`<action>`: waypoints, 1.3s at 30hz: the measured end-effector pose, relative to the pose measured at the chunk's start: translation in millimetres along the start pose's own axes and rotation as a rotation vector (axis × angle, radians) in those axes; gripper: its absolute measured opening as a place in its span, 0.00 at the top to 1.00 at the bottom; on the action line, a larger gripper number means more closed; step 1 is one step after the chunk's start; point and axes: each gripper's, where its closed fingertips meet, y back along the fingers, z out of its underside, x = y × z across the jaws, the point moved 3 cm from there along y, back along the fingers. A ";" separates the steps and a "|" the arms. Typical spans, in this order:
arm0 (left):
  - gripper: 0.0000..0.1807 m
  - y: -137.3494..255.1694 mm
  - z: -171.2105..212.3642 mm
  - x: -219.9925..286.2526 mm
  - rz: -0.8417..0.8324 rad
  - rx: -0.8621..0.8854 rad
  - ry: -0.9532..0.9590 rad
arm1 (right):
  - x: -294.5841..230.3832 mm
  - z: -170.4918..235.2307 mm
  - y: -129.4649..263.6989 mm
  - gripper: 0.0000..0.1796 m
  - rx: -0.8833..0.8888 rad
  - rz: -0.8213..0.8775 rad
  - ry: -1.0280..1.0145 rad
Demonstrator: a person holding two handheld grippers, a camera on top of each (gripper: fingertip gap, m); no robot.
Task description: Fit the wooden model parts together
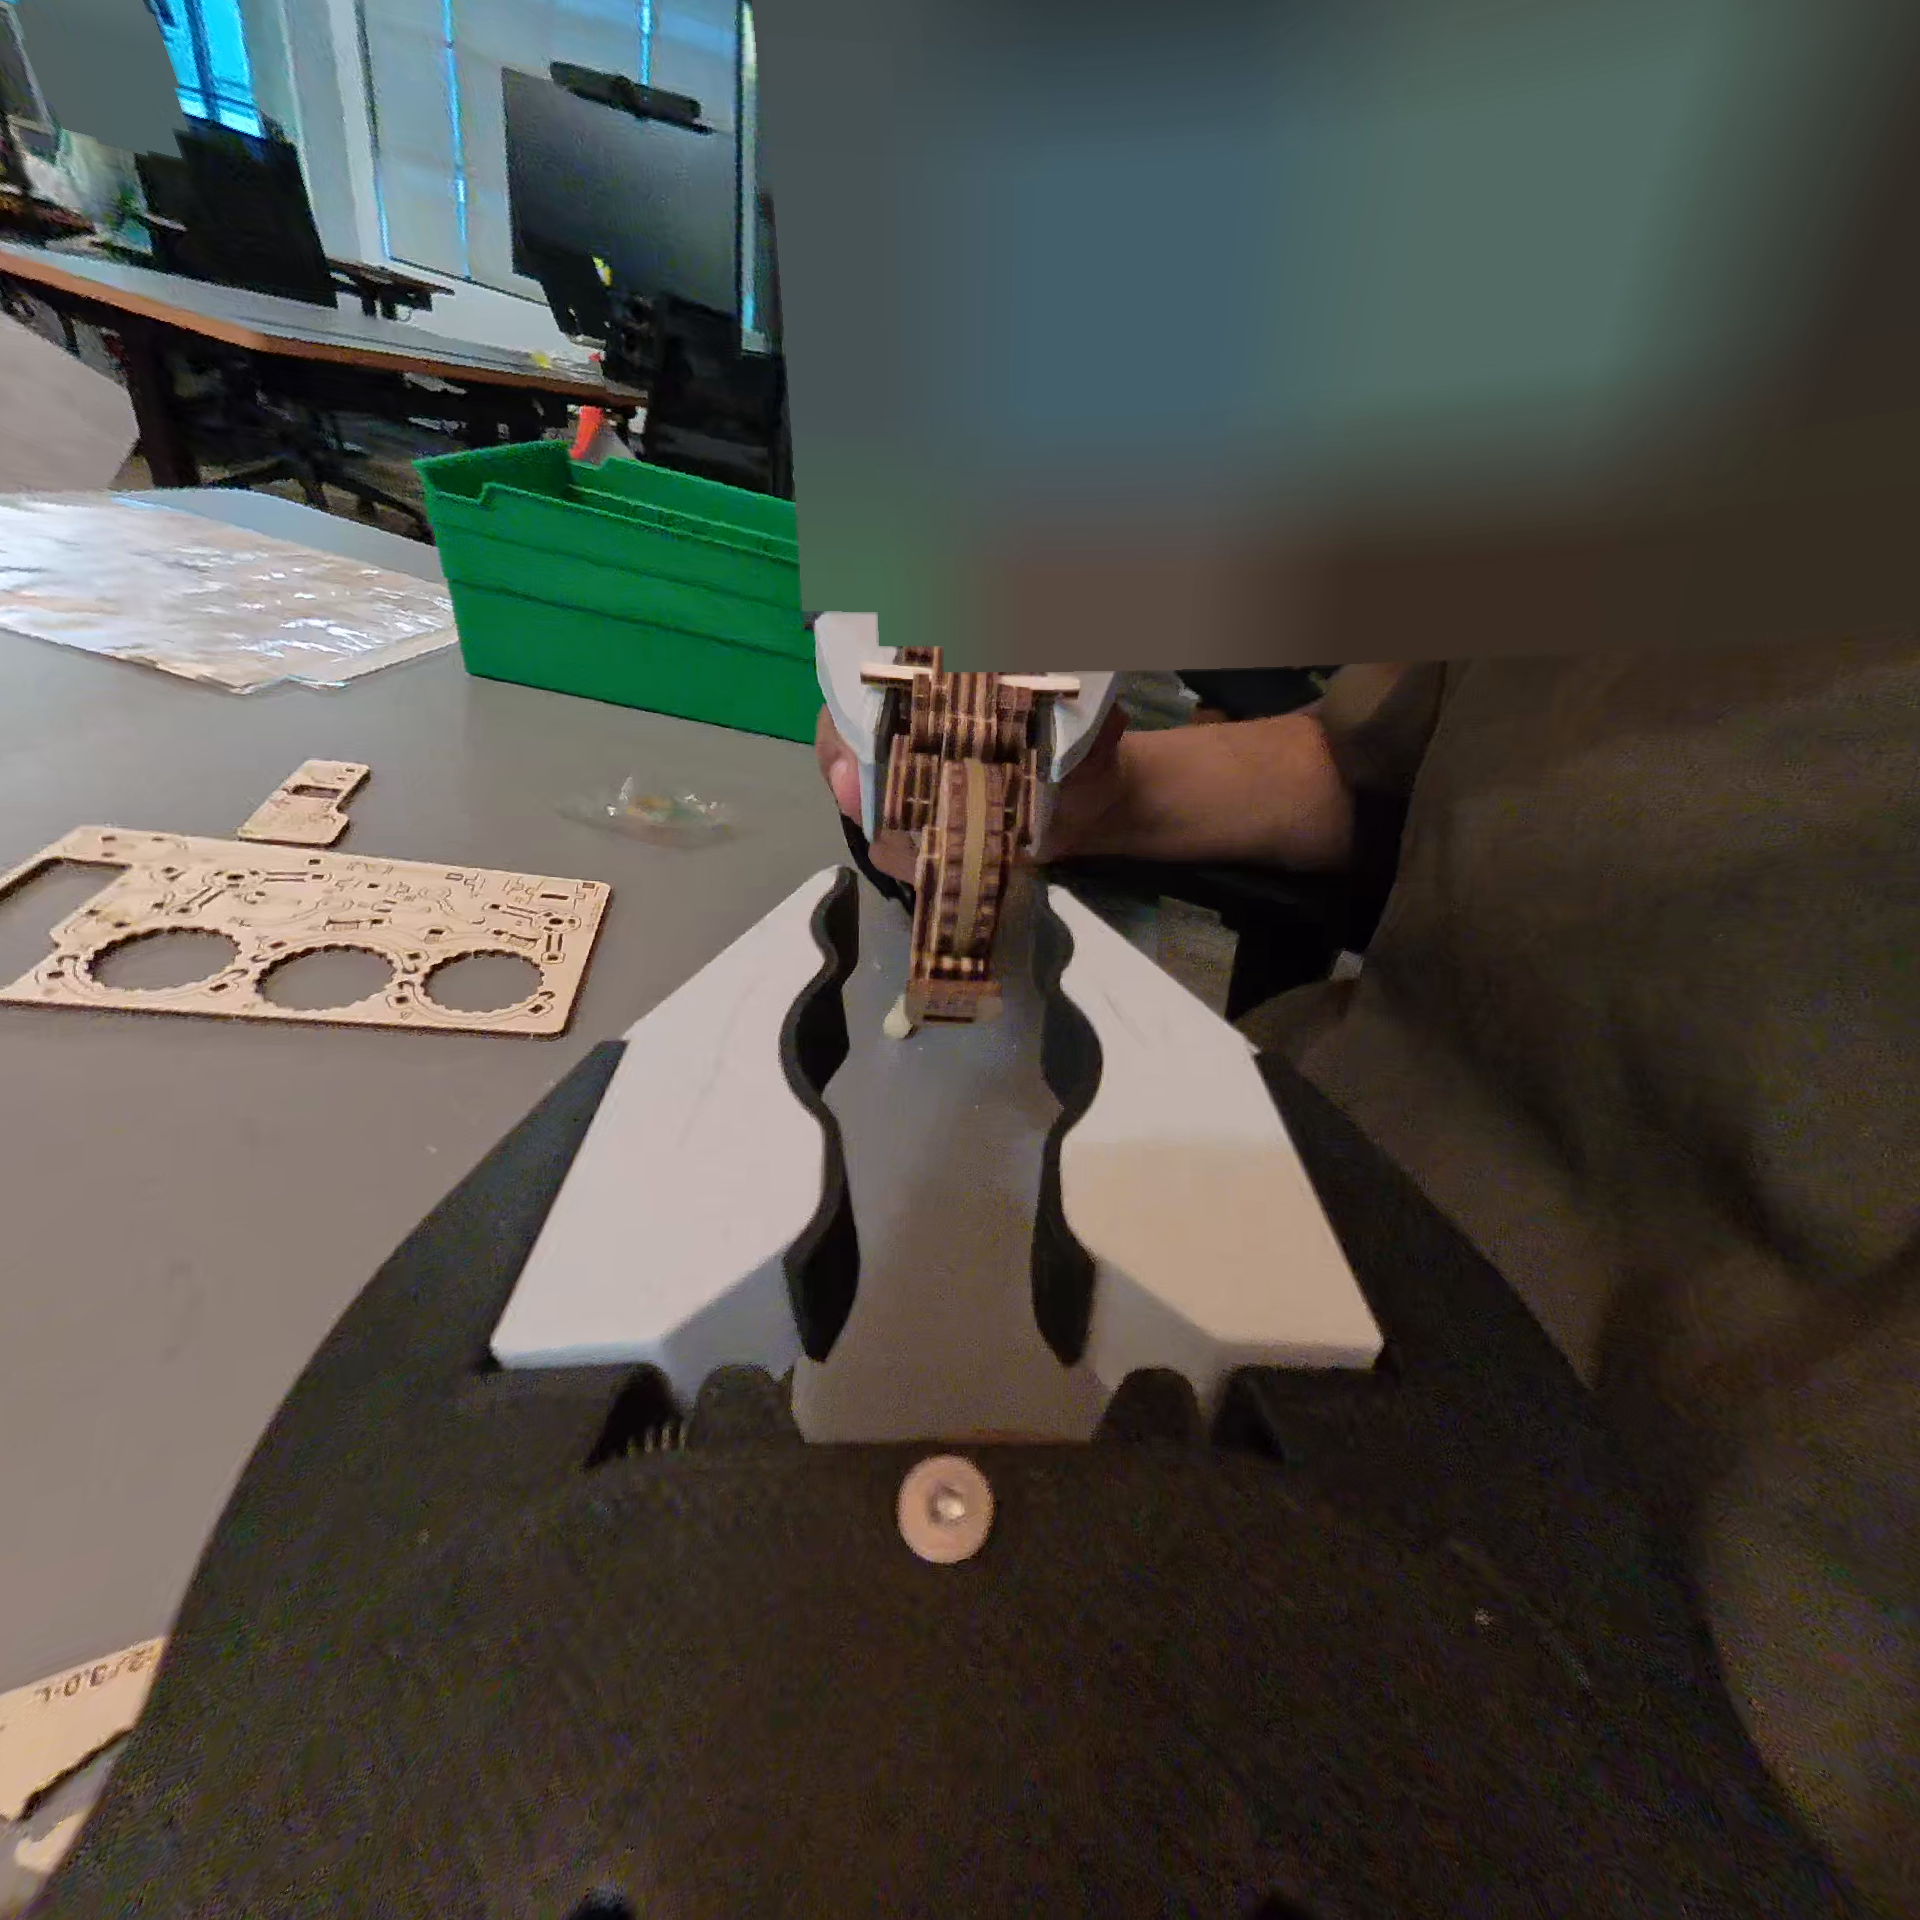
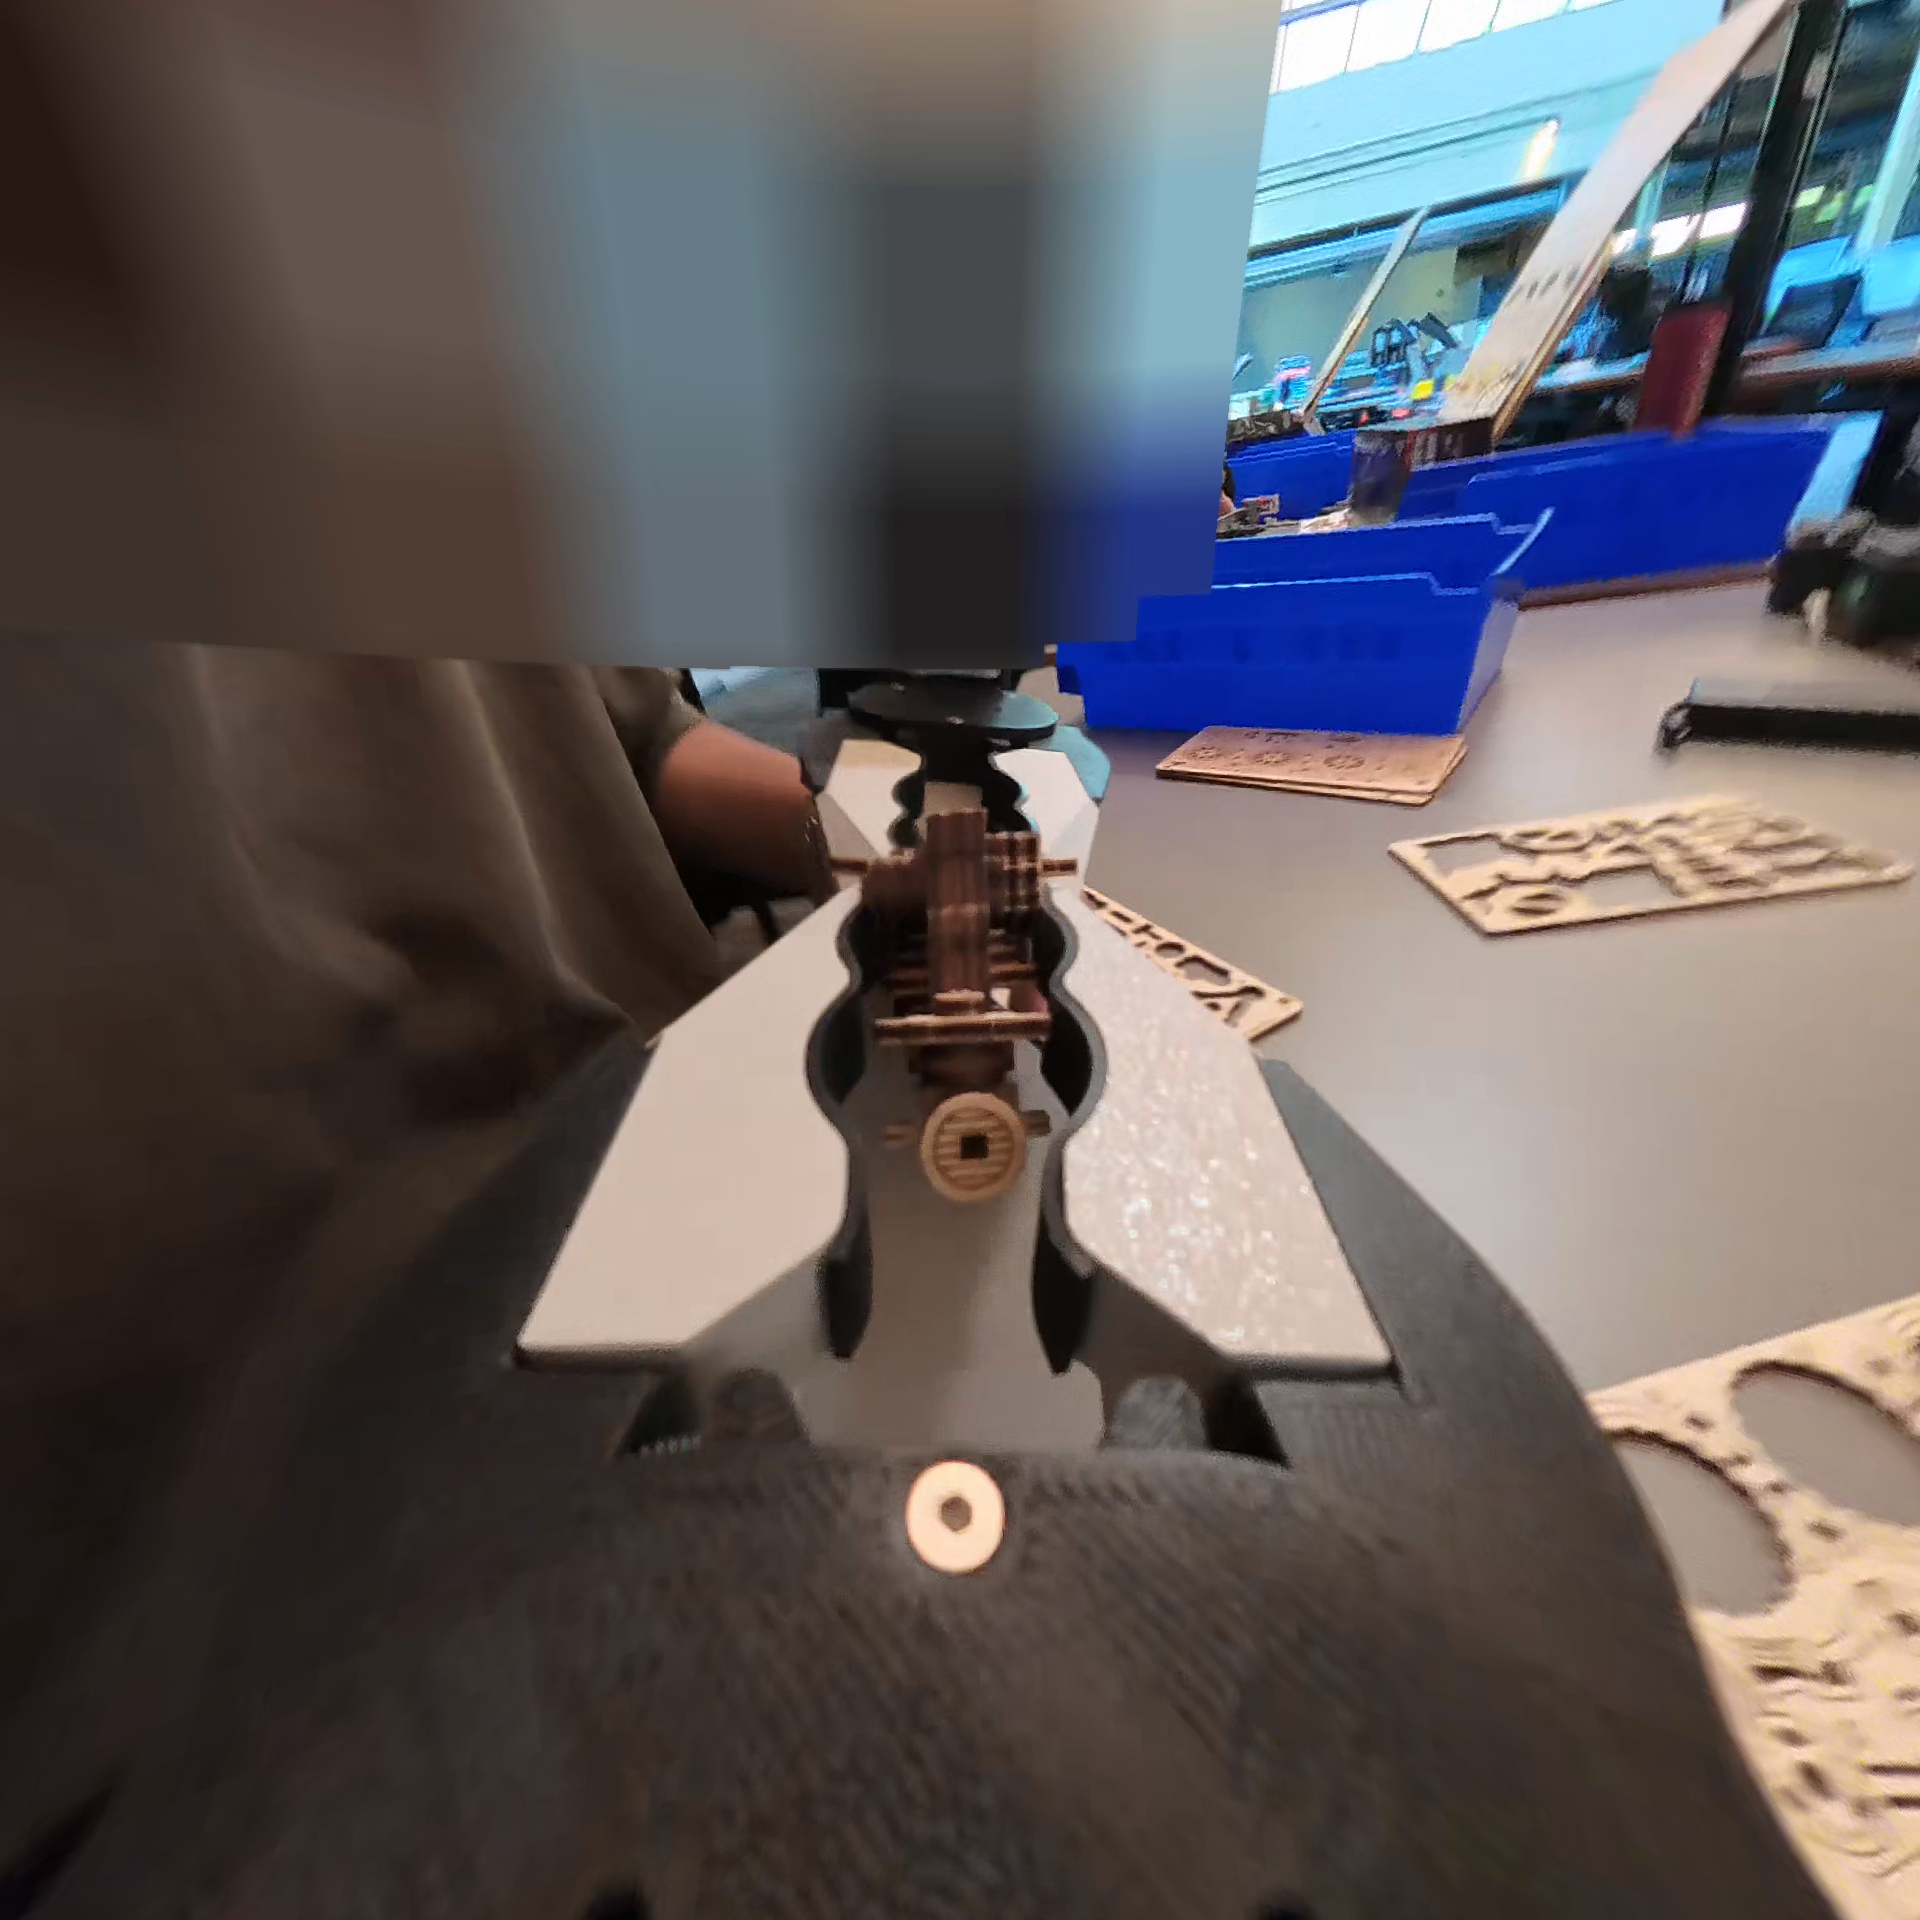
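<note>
A brown layered wooden model (image 1: 956, 831) hangs in the air above the grey table, held from both ends. My left gripper (image 1: 948, 894) is closed around its near end, where a small cream peg (image 1: 898, 1023) sticks out. My right gripper (image 1: 961, 717) faces me and clamps the far end. In the right wrist view the model (image 2: 956, 935) sits deep between the right gripper's fingers (image 2: 954, 904), with a round wooden disc with a square hole (image 2: 974, 1148) nearest the camera. The left gripper (image 2: 951, 805) flanks the model's far end.
A green bin (image 1: 623, 603), a cut-out wooden sheet (image 1: 301, 956), a small wooden piece (image 1: 307, 802) and a plastic wrapper (image 1: 649, 816) lie to the left. Blue bins (image 2: 1299, 644) and more wooden sheets (image 2: 1642, 862) lie to the right. A person's torso (image 1: 1610, 1039) is close behind.
</note>
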 end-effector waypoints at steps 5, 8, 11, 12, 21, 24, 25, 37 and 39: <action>0.82 0.0 0.1 4.7 -0.010 -0.006 -0.111 | -9.3 -3.8 -1.2 0.85 -0.026 0.050 0.211; 0.83 2.3 -3.9 6.2 -0.020 0.020 -0.162 | -10.4 -5.9 1.0 0.85 -0.036 0.084 0.297; 0.85 4.1 -8.1 6.3 -0.038 0.044 -0.196 | -11.0 -6.8 2.5 0.85 -0.037 0.090 0.328; 0.86 4.3 -8.6 5.9 -0.045 0.048 -0.203 | -11.2 -6.5 2.6 0.85 -0.038 0.087 0.332; 0.91 3.8 -6.7 4.9 -0.034 0.040 -0.188 | -8.2 2.3 0.7 0.85 -0.070 0.063 0.289; 0.92 3.0 -5.2 5.0 -0.034 0.032 -0.190 | -8.3 4.2 0.1 0.85 -0.075 0.056 0.277; 0.93 2.9 -5.3 5.2 -0.033 0.033 -0.190 | -8.3 4.2 0.0 0.85 -0.073 0.054 0.274; 0.93 1.0 -5.7 6.0 -0.012 0.020 -0.148 | -8.7 2.2 1.1 0.85 -0.046 0.029 0.224; 0.93 1.2 -4.4 6.1 -0.004 0.018 -0.141 | -8.8 3.1 0.6 0.85 -0.051 0.030 0.226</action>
